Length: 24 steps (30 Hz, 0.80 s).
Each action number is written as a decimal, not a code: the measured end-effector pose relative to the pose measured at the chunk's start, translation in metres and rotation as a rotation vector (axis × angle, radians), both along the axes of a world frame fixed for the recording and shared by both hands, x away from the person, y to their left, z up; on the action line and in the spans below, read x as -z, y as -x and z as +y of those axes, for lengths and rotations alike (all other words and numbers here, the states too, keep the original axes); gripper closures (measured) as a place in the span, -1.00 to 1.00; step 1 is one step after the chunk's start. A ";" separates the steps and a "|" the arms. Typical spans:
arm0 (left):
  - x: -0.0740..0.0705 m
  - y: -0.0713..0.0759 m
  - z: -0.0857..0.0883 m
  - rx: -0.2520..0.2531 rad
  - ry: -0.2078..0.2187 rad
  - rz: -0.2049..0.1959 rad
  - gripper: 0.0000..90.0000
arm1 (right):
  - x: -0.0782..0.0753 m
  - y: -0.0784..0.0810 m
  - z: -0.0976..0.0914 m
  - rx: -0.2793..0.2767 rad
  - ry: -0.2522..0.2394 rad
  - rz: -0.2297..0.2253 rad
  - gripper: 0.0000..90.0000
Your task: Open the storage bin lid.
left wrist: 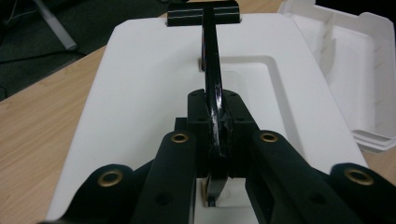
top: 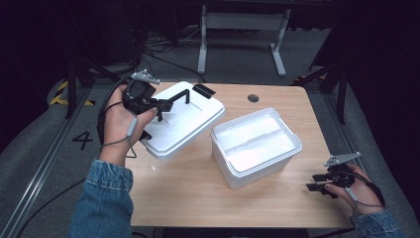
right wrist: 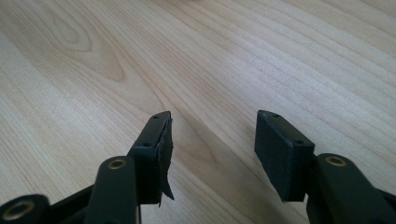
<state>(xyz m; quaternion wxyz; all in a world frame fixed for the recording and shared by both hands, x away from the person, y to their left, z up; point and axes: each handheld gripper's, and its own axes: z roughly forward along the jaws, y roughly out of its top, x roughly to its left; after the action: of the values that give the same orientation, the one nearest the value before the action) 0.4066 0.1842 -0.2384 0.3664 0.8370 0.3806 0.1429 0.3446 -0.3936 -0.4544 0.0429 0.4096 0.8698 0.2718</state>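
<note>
Clearly left tongs [left wrist: 217, 140] clenched on lid's [top: 185, 119] black handle [left wrist: 212, 70], near end hidden, right tongs [right wrist: 212, 149] released.

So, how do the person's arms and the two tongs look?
Both arms wear blue denim sleeves. The left tongs and the right tongs are black, each with a grey three-cornered plate on top and a grey cable. Brass-coloured rivets mark the jaw arms.

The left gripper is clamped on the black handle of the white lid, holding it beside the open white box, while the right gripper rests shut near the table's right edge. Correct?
Not quite. The right gripper is open, nothing between its jaws, as the right gripper view shows. The rest holds: left gripper clamps the handle of the lid beside the box.
</note>
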 end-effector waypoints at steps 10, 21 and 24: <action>0.018 -0.009 0.025 -0.100 -0.012 0.017 0.87 | 0.001 0.000 0.001 -0.001 0.002 0.001 0.05; 0.046 -0.022 0.040 -0.151 -0.012 0.065 0.87 | 0.002 0.002 -0.001 0.004 0.005 0.001 0.05; 0.055 -0.024 0.042 -0.165 -0.010 0.083 0.87 | 0.002 0.002 0.000 0.000 0.006 0.008 0.04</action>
<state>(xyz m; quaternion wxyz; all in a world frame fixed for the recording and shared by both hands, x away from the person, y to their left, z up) 0.4309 0.2263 -0.2936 0.3332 0.8099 0.4622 0.1396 0.3427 -0.3938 -0.4567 0.0407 0.4107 0.8707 0.2675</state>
